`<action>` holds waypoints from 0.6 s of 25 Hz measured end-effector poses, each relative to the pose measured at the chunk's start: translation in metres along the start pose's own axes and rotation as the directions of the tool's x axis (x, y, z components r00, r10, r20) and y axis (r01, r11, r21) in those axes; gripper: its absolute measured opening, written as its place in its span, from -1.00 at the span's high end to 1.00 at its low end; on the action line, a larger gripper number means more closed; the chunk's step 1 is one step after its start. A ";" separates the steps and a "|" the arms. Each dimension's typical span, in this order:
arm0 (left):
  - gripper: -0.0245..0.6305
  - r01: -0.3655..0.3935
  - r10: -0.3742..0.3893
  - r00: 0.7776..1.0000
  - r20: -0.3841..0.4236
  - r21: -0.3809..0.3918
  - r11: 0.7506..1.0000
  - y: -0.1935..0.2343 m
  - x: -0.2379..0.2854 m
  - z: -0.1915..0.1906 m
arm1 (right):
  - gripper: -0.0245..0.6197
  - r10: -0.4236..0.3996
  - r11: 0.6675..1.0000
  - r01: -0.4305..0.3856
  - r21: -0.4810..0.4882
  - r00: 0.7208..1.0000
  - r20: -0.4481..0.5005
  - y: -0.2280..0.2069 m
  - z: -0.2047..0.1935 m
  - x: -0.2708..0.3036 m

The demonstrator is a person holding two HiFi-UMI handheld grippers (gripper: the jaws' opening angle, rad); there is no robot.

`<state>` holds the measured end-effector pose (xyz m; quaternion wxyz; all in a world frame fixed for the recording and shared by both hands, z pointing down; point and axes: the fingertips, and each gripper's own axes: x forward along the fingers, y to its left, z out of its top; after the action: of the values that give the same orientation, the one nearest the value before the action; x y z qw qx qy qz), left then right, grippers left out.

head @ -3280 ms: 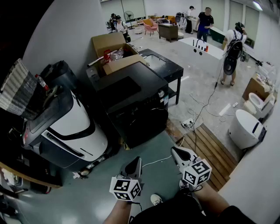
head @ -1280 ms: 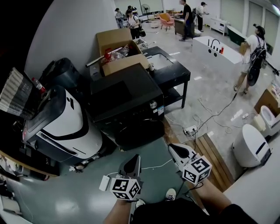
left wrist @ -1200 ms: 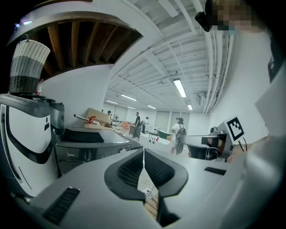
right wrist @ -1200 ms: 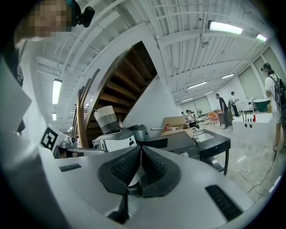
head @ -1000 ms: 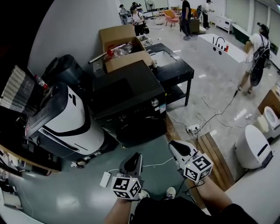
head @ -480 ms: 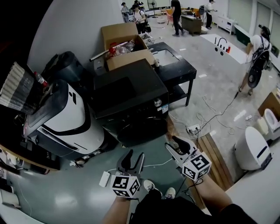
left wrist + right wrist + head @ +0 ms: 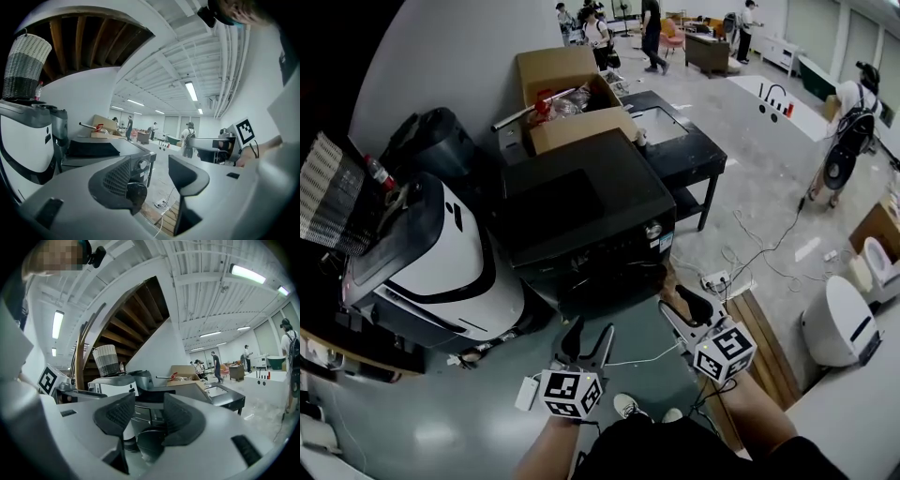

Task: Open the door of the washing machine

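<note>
Your left claw and right claw, just spread open and empty, hover near the black washing machine; its door is shut, not yet touched.

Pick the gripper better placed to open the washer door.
Right gripper: door straight ahead of it; left gripper aims past the washer. Both jaws have just been opening, empty.

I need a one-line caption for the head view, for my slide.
The left tool and right tool, jaws just opened with nothing between them, face the black washing machine, its door shut.
</note>
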<state>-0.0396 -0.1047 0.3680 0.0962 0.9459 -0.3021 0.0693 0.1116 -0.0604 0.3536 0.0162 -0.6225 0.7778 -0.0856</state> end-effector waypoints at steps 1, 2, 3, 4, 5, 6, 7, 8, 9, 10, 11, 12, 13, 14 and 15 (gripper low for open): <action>0.14 0.004 -0.004 1.000 0.001 0.003 1.000 0.007 0.002 0.001 | 0.32 -0.006 1.000 0.006 -0.002 1.000 0.000 0.000 0.000 0.007; 0.13 0.009 -0.009 1.000 0.003 0.006 1.000 0.014 0.004 0.002 | 0.32 -0.012 1.000 0.012 -0.004 1.000 0.001 0.001 0.000 0.014; 0.12 0.013 -0.013 1.000 0.007 0.010 1.000 0.020 0.006 0.003 | 0.31 -0.018 1.000 0.018 -0.007 1.000 0.003 0.001 0.000 0.020; 0.12 0.017 -0.017 1.000 0.010 0.014 1.000 0.027 0.008 0.004 | 0.30 -0.024 1.000 0.024 -0.010 1.000 0.005 0.001 0.000 0.026; 0.11 0.020 -0.020 1.000 0.011 0.017 1.000 0.033 0.009 0.004 | 0.30 -0.030 0.999 0.030 -0.013 1.000 0.007 0.001 0.000 0.031; 0.11 0.022 -0.022 1.000 0.011 0.018 1.000 0.040 0.010 0.004 | 0.29 -0.036 0.999 0.036 -0.013 0.999 0.008 0.002 0.000 0.037; 0.10 0.022 -0.022 1.000 0.009 0.018 1.000 0.046 0.011 0.004 | 0.29 -0.041 0.999 0.041 -0.012 0.999 0.007 0.003 -0.001 0.042; 0.10 0.021 -0.021 1.000 0.006 0.017 1.000 0.052 0.011 0.004 | 0.28 -0.044 0.999 0.044 -0.011 0.999 0.004 0.004 -0.001 0.047; 0.09 0.019 -0.019 1.000 0.004 0.014 1.000 0.057 0.011 0.003 | 0.28 -0.047 0.999 0.047 -0.010 0.999 -0.001 0.004 -0.002 0.051; 0.08 0.017 -0.017 1.000 0.002 0.012 1.000 0.061 0.012 0.003 | 0.28 -0.048 0.999 0.048 -0.011 0.999 -0.005 0.004 -0.003 0.054; 0.08 0.016 -0.016 1.000 0.002 0.012 1.000 0.064 0.013 0.002 | 0.27 -0.049 0.999 0.049 -0.012 0.999 -0.009 0.003 -0.003 0.058; 0.06 0.015 -0.015 1.000 0.002 0.014 1.000 0.067 0.015 0.001 | 0.27 -0.049 0.999 0.049 -0.015 0.999 -0.012 0.002 -0.004 0.062; 0.06 0.013 -0.013 1.000 0.002 0.017 1.000 0.070 0.016 0.000 | 0.27 -0.047 0.999 0.047 -0.019 0.999 -0.015 0.001 -0.005 0.065; 0.06 0.010 -0.010 1.000 0.002 0.019 1.000 0.073 0.018 -0.001 | 0.27 -0.045 0.999 0.045 -0.023 0.999 -0.018 0.000 -0.007 0.069; 0.06 0.006 -0.006 1.000 0.002 0.019 1.000 0.076 0.019 -0.002 | 0.26 -0.043 0.999 0.042 -0.027 0.999 -0.023 -0.001 -0.008 0.072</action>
<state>-0.0682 -0.1755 0.3841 0.0869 0.9478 -0.2986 0.0707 0.0952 -0.1295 0.3679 -0.0031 -0.6381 0.7655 -0.0827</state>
